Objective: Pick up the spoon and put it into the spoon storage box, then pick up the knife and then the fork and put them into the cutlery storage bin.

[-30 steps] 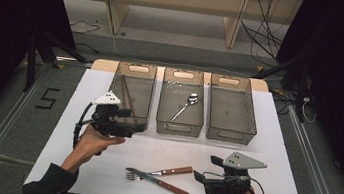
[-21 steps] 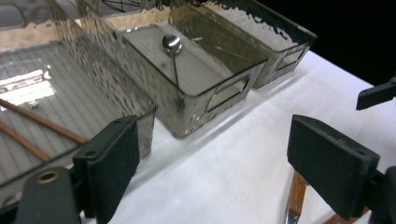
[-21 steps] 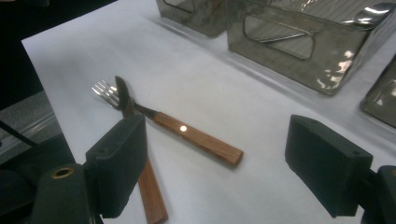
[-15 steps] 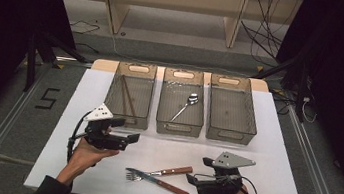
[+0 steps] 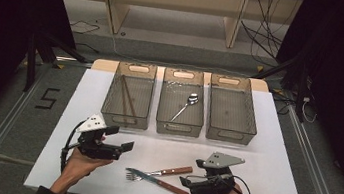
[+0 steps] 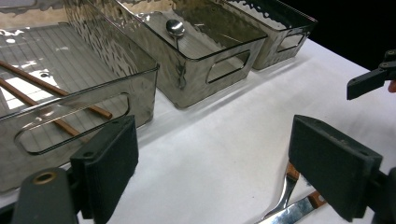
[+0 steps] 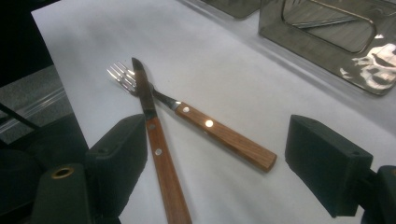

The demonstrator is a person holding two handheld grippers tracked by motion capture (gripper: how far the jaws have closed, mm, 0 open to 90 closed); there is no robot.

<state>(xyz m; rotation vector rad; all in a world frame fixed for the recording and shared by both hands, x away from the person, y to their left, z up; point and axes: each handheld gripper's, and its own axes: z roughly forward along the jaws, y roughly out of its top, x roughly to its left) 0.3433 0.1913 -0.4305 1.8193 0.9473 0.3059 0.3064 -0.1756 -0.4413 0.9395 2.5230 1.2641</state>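
Observation:
A fork (image 5: 173, 170) and a knife (image 5: 170, 188), both wooden-handled, lie crossed near the table's front edge; the fork (image 7: 224, 137) and the knife (image 7: 161, 158) lie just ahead of my right gripper's jaws. My right gripper (image 5: 193, 174) is open and empty and points left at them, as the right gripper view (image 7: 224, 158) also shows. My left gripper (image 5: 119, 139) is open and empty in front of the left bin (image 5: 108, 104), with bare table between its jaws (image 6: 219, 163). Two chopsticks (image 6: 46, 88) lie in that bin, and a spoon (image 5: 186, 104) lies in the middle bin (image 5: 178, 128).
The right bin (image 5: 233, 110) has nothing in it. All three clear bins stand in a row at the back of the white table (image 5: 277, 166). Wooden shelving and cables lie beyond the far edge. The right gripper's jaw (image 6: 369, 81) shows at the left gripper view's right edge.
My left gripper has drawn back from the left bin's front wall toward the person and lower over the table. My right gripper has shifted slightly toward the cutlery.

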